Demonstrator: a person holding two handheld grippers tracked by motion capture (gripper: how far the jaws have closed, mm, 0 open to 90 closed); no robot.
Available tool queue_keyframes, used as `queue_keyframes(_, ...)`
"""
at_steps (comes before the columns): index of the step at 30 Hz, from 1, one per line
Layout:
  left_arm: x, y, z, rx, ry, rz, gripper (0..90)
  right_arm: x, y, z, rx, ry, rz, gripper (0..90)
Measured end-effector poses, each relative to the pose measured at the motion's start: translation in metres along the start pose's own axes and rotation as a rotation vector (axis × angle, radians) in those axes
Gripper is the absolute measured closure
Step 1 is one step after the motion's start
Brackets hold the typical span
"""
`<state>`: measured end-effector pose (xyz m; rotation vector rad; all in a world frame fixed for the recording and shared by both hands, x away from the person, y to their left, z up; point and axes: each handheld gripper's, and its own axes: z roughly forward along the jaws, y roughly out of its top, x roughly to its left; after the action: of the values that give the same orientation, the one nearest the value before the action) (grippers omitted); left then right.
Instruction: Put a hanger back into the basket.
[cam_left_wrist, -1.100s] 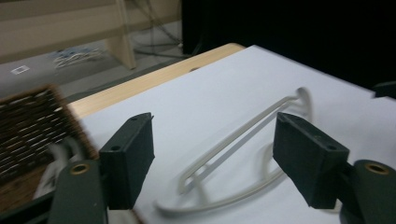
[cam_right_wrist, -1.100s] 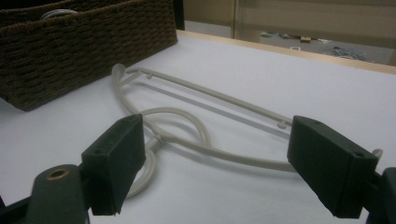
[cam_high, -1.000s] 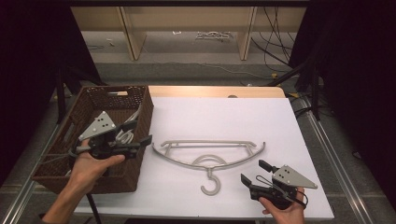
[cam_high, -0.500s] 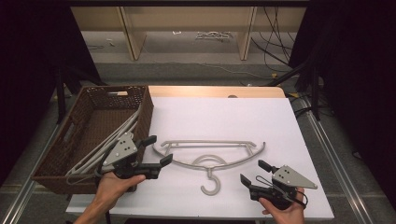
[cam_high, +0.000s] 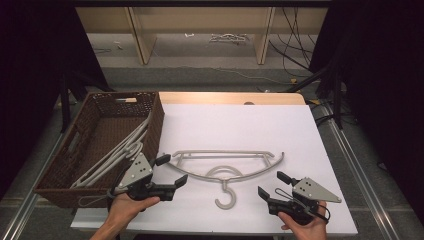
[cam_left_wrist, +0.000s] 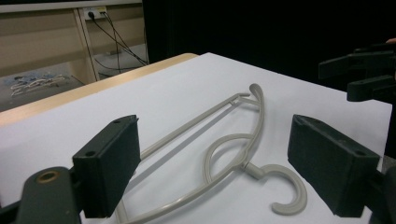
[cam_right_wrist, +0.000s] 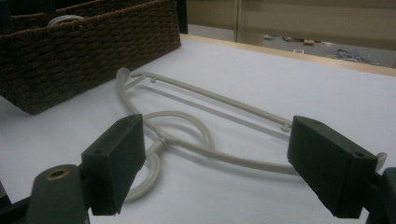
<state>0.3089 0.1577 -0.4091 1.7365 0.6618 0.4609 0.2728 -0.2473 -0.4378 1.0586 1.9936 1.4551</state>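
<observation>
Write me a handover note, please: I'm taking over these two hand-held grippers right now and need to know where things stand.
Left gripper: open, nothing between the jaws, which have just been opening; it sits beside the wicker basket, pointing at the left end of the grey plastic hanger.
Right gripper: open, empty, low near the table's front edge, aimed at the same hanger.
Hanger: lies flat on the white table top, hook toward the person, touched by neither gripper.
Done: several hangers in the basket lean against its right wall.
Left, probably: grasp the hanger on the table and put it with the others.
</observation>
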Motion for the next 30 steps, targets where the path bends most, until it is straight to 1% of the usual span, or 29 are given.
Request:
queue_keyframes(1, -0.001, -0.001, 0.002, 0.005, -0.005, 0.014, 16.9, 0.0, 0.0, 0.0, -0.007, -0.004, 0.001, 20.1)
queue_keyframes(2, -0.003, -0.002, 0.003, 0.015, -0.006, 0.015, 17.0, 0.0, 0.0, 0.0, -0.007, -0.003, 0.001, 20.1)
queue_keyframes(5, -0.009, -0.005, 0.007, 0.04, -0.029, 0.052, 16.9, 0.0, 0.0, 0.0, 0.004, 0.007, -0.004, 20.1)
queue_keyframes(6, -0.01, -0.006, 0.009, 0.049, -0.036, 0.056, 16.9, 0.001, 0.0, 0.002, -0.014, 0.014, 0.004, 20.1)
queue_keyframes(7, -0.012, -0.007, 0.01, 0.057, -0.042, 0.057, 16.9, 0.001, 0.0, 0.002, -0.013, 0.014, 0.004, 20.1)
queue_keyframes(8, -0.014, -0.008, 0.011, 0.064, -0.045, 0.07, 17.0, 0.002, -0.001, 0.002, -0.016, 0.013, 0.004, 20.1)
queue_keyframes(10, -0.016, -0.01, 0.013, 0.073, -0.054, 0.079, 16.9, 0.001, 0.0, 0.001, -0.013, 0.01, 0.001, 20.1)
queue_keyframes(12, -0.018, -0.013, 0.015, 0.084, -0.061, 0.081, 17.0, 0.001, 0.0, 0.001, -0.011, 0.008, 0.0, 20.1)
queue_keyframes(14, -0.021, -0.018, 0.019, 0.1, -0.076, 0.069, 17.0, 0.001, 0.0, 0.001, -0.011, 0.007, 0.0, 20.1)
queue_keyframes(15, -0.023, -0.02, 0.022, 0.117, -0.083, 0.063, 16.9, 0.002, 0.0, 0.001, -0.01, 0.012, 0.008, 20.1)
queue_keyframes(16, -0.026, -0.022, 0.025, 0.132, -0.092, 0.064, 16.9, 0.002, 0.0, 0.0, -0.006, 0.009, 0.007, 20.1)
queue_keyframes(17, -0.028, -0.023, 0.028, 0.143, -0.102, 0.074, 16.9, 0.002, 0.0, 0.0, -0.006, 0.0, -0.005, 20.1)
queue_keyframes(18, -0.03, -0.023, 0.032, 0.159, -0.107, 0.075, 17.0, 0.002, 0.0, -0.001, -0.004, 0.002, -0.004, 20.0)
queue_keyframes(19, -0.032, -0.024, 0.036, 0.171, -0.123, 0.076, 17.3, 0.002, 0.0, -0.001, -0.003, -0.001, 0.002, 20.1)
queue_keyframes(21, -0.034, -0.025, 0.044, 0.214, -0.153, 0.094, 17.3, 0.002, 0.0, -0.001, -0.003, 0.005, 0.001, 20.0)
queue_keyframes(23, -0.036, -0.027, 0.052, 0.242, -0.152, 0.126, 18.6, 0.002, 0.0, 0.0, -0.002, 0.005, -0.002, 20.1)
queue_keyframes(25, -0.037, -0.027, 0.059, 0.269, -0.177, 0.132, 19.0, 0.001, -0.001, 0.0, -0.005, -0.001, -0.013, 20.0)
queue_keyframes(26, -0.038, -0.026, 0.062, 0.276, -0.188, 0.144, 19.5, 0.002, -0.001, 0.001, -0.014, 0.007, -0.003, 20.0)
queue_keyframes(27, -0.038, -0.026, 0.066, 0.28, -0.194, 0.15, 19.9, 0.002, -0.001, 0.001, -0.013, 0.01, -0.004, 20.0)
queue_keyframes(28, -0.038, -0.025, 0.07, 0.279, -0.199, 0.169, 20.1, 0.003, 0.0, -0.001, 0.013, 0.006, -0.004, 20.1)
queue_keyframes(29, -0.038, -0.024, 0.073, 0.287, -0.195, 0.191, 20.6, 0.003, -0.001, 0.0, -0.011, 0.007, -0.005, 20.0)
queue_keyframes(30, -0.038, -0.024, 0.076, 0.29, -0.202, 0.197, 22.1, 0.003, -0.001, 0.0, -0.007, 0.006, -0.006, 20.0)
